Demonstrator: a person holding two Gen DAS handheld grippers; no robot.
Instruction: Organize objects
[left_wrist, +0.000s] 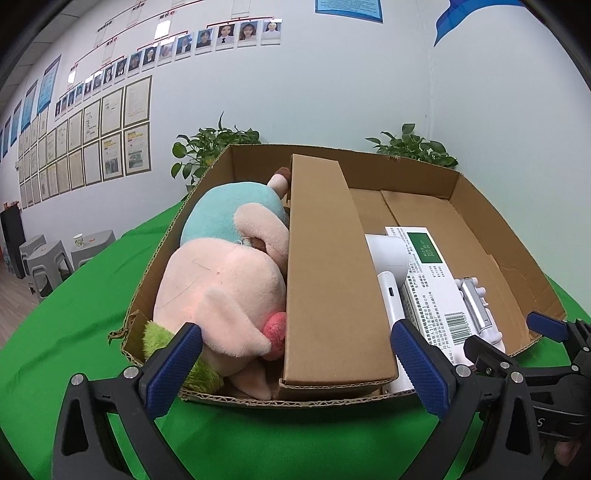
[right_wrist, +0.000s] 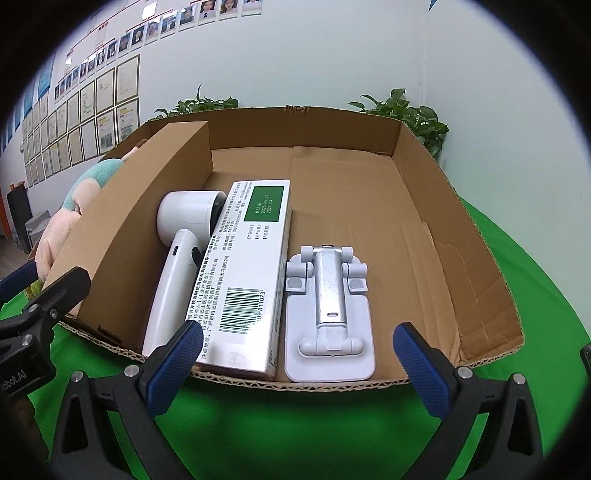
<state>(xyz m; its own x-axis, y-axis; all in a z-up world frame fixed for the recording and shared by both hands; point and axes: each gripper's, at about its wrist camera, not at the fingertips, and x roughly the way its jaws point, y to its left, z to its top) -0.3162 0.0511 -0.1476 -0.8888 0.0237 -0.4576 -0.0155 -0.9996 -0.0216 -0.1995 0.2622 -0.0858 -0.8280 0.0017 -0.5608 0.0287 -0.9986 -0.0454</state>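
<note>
Cardboard tray (right_wrist: 424, 206) on the green worktop (left_wrist: 92, 295) is seen nearly packed: plush toy (left_wrist: 225, 273) at 9 o'clock of the divider (left_wrist: 325, 258); handheld fan (right_wrist: 181, 251), medicine box (right_wrist: 247, 266) and phone stand (right_wrist: 328, 302) at 3 o'clock. Left tool (left_wrist: 295, 365) and right tool (right_wrist: 299, 362) are held apart, empty; little appears left.

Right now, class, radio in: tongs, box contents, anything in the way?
Left tongs open, empty; right tongs open, empty. Plush toy left of cardboard divider; hair dryer, medicine box, phone stand right. Nothing blocking.
</note>
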